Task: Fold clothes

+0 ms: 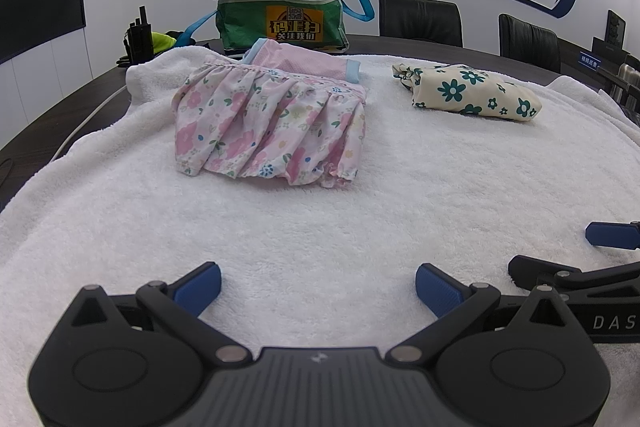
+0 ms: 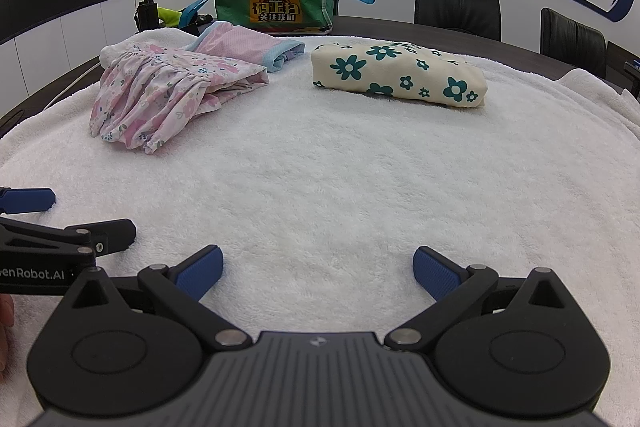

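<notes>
Both grippers: black linkage bodies, silver pivot pins, blue ribbed pads (image 1: 438,289); white "DAS" and "Robot.AI" lettering on side.

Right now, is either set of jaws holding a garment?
No. Left gripper and right gripper are open over bare white towel.

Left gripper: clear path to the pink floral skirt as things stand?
Probably yes. The left gripper is open and empty, and only bare towel lies between it and the skirt.
</notes>
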A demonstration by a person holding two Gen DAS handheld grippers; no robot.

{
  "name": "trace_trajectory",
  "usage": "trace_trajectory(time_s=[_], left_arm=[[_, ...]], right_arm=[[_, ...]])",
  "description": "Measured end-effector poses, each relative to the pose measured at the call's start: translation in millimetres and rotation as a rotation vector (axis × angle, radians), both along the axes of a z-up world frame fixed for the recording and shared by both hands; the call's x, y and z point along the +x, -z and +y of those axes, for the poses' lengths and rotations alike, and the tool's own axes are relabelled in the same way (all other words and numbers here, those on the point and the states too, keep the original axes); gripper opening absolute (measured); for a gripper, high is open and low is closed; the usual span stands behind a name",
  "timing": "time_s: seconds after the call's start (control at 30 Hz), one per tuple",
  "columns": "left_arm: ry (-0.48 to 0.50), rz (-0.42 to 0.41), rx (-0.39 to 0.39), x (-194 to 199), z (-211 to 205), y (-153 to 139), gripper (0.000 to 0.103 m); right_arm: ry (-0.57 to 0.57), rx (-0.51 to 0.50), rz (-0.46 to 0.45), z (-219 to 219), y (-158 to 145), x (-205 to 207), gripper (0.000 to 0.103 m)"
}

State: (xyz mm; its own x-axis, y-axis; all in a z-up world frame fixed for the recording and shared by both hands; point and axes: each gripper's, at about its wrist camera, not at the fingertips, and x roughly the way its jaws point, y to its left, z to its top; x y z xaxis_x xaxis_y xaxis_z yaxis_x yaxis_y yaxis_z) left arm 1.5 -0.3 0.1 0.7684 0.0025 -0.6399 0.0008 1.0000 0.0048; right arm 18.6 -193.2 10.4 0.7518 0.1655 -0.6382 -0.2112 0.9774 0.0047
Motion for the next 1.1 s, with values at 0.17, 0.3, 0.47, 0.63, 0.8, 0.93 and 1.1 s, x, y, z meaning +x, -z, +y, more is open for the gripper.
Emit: trace_trajectory(time_s=[0.17, 0.3, 0.47, 0.63, 0.8, 0.93, 1.1], left_arm=[[0.0, 0.002, 0.005, 0.1, -0.6, -0.2, 0.103], [0.002, 0.003, 0.004, -0.3, 0.0, -0.2, 0.103], [0.003, -0.004, -0.017, -1.1, 3.1, -1.0, 0.103], [0.009, -0.031, -0.112, -10.2, 20.3, -11.7, 0.097], [-0.06, -0.186, -0.226, -19.5, 76.9, -53.5, 0.103], [-0.123, -0.09, -0.323, 18.8, 130.8, -54.0, 0.102], [-0.115, -0.004, -0.468, 61.2, 173.0, -40.2, 0.1]], right_arm=[[0.0, 0.001, 0.0, 0.2, 0.6, 0.4, 0.103], [0.0, 0.0, -0.001, 0.8, 1.2, 0.8, 0.103], [-0.001, -0.002, -0.001, 1.4, 2.4, 1.6, 0.103], [-0.003, -0.009, -0.001, 2.4, 0.5, 1.8, 0.103], [-0.035, 0.136, -0.118, -0.5, -31.3, -8.0, 0.103], [-0.144, 0.354, -0.037, 6.9, -44.0, 17.2, 0.103], [-0.187, 0.396, 0.069, 46.2, -38.2, 68.8, 0.103]])
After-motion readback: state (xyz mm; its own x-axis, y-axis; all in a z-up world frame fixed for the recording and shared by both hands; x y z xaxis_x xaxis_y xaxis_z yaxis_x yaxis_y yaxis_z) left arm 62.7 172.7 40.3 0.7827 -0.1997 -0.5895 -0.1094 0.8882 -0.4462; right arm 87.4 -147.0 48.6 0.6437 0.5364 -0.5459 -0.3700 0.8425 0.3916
